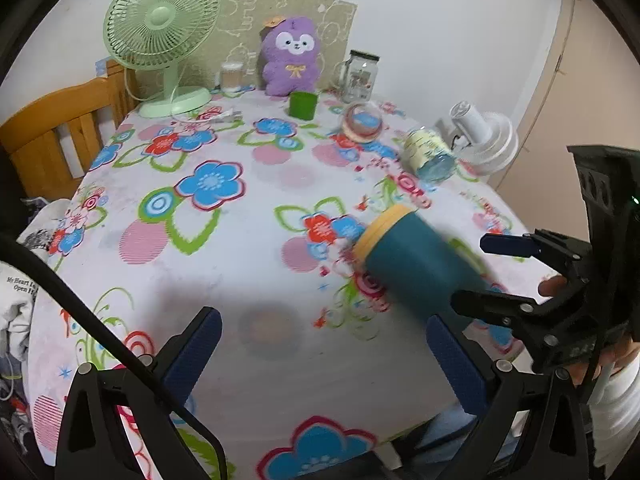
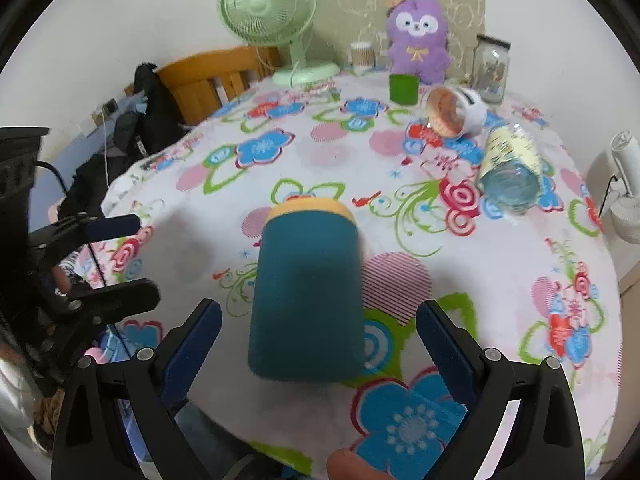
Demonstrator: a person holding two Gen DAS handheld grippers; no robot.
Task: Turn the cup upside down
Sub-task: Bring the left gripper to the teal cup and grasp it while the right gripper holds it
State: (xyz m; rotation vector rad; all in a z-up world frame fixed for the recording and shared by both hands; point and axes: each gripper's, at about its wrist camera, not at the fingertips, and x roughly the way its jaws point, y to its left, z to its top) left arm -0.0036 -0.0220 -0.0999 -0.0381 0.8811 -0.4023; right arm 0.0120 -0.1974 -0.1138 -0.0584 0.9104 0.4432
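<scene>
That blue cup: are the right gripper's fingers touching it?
Apart. In the right wrist view the right gripper is open, and tablecloth shows between each finger and the blurred cup.

The cup (image 2: 308, 304) is looking matt and smooth, like plastic. The tablecloth (image 2: 500, 264) is looking soft. The jar (image 2: 491, 68) is shining like glass. The chair (image 1: 52, 132) is showing shiny wood.

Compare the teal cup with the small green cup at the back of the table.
The teal cup is tilted, its yellow rim pointing away, blurred between the right tool's open fingers; the green cup stands upright, sharp, in front of the purple plush toy. The teal cup has a yellow band; the green cup is one colour. Both are plain, opaque cups over the flowered tablecloth.
</scene>
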